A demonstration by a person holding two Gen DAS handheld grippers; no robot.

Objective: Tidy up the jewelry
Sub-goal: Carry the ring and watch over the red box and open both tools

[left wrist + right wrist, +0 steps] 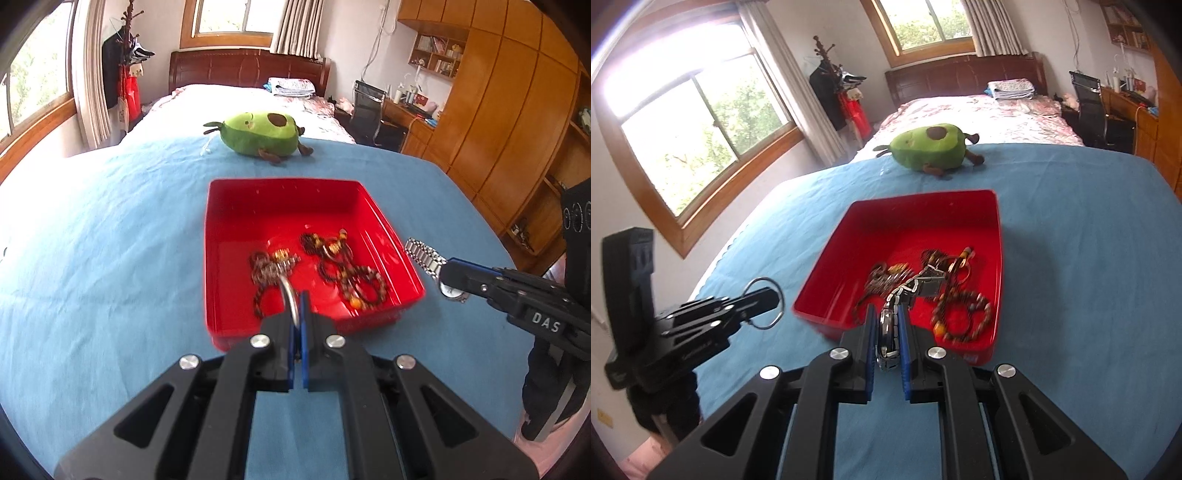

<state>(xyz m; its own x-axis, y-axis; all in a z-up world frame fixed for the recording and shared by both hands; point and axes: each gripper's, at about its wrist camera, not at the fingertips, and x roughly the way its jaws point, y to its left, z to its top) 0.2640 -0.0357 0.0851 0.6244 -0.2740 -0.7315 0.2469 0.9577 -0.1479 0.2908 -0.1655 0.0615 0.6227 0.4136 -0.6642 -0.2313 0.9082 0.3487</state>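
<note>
A red tray (284, 192) (925, 201) sits on the blue cloth and holds several beaded bracelets (347, 266) (960, 310) and a chain piece (271, 267). My left gripper (297, 306) is shut on a silver bangle (288, 295), held above the tray's near edge; it also shows in the right wrist view (768, 299), left of the tray, with the bangle (777, 302). My right gripper (886, 332) is shut on a silver metal watch (888, 341), held over the tray's near edge. In the left wrist view it (448, 275) holds the watch (428, 258) just right of the tray.
A green avocado plush toy (258, 133) (931, 147) lies on the blue cloth (110, 229) beyond the tray. A bed stands behind, windows to the left, and wooden cabinets (509, 110) and a desk with a chair on the right.
</note>
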